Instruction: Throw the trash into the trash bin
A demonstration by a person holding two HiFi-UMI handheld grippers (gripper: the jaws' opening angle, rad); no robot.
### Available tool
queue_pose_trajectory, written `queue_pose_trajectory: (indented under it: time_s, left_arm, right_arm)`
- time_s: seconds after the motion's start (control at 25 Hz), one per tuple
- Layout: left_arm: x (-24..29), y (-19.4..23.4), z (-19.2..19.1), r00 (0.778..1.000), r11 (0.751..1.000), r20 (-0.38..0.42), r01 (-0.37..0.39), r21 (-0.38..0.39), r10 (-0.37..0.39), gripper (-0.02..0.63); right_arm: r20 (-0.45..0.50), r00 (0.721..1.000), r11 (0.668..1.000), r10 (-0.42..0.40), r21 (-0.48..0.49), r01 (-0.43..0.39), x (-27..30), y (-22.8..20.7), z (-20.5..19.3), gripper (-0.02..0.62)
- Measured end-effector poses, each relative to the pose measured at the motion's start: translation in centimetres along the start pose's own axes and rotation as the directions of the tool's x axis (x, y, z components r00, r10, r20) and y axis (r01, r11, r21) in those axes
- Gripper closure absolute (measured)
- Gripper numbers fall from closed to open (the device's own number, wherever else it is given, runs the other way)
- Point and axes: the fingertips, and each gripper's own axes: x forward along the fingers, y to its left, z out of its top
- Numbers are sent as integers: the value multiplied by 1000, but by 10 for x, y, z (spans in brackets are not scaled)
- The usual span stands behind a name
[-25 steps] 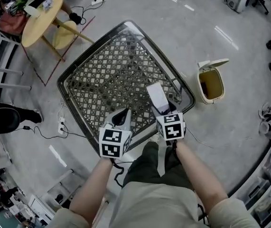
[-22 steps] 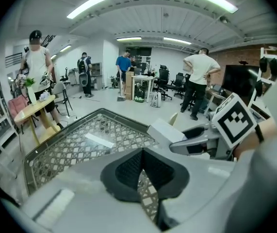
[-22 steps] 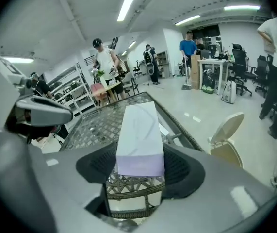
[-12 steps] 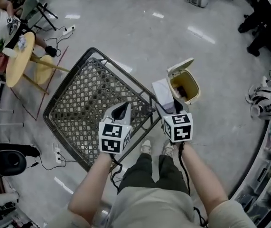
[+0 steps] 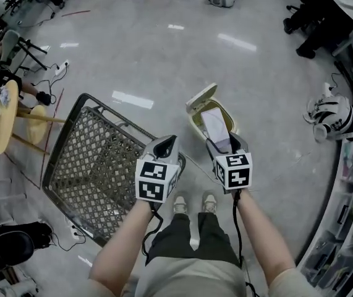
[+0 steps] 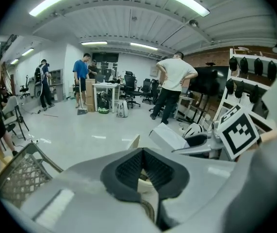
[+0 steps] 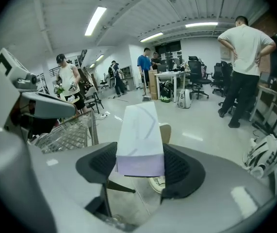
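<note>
Both grippers have swung from the wire basket (image 5: 89, 159) to the trash bin (image 5: 199, 99) on the floor (image 5: 164, 60). The right gripper (image 5: 224, 144) pinches a white carton (image 5: 215, 124) above its open mouth, and the left gripper (image 5: 165, 146) is pressed together.

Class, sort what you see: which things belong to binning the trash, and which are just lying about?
Job in hand:
white box, held in the right gripper
open trash bin

Lying about:
wire cart
round table
helmet on the floor

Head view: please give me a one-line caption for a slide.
Right gripper holds a white box over the open trash bin; left gripper, shut and empty, hangs near the wire cart.
</note>
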Motion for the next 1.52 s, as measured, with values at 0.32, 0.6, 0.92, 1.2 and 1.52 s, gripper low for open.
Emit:
queue_pose_trajectory:
  time_s: [0.32, 0.6, 0.92, 1.2, 1.52]
  left_arm:
    - [81, -28, -7, 998, 998, -32, 46, 41, -44, 603]
    - [138, -25, -49, 993, 997, -99, 64, -41, -68, 604]
    - [206, -49, -96, 982, 989, -160, 76, -129, -97, 603]
    - [245, -53, -132, 978, 977, -196, 28, -214, -71, 603]
    - [263, -53, -155, 973, 967, -219, 10, -254, -68, 604]
  right_arm:
    - [-54, 998, 999, -30, 29, 32, 35, -58, -39, 304]
    - [-105, 994, 999, -31, 37, 35, 83, -92, -77, 304]
    - [-163, 987, 998, -13, 55, 22, 139, -122, -125, 302]
    - [-227, 974, 988, -13, 144, 47, 179, -140, -169, 302]
    - [-239, 971, 993, -5, 111, 32, 205, -149, -188, 274]
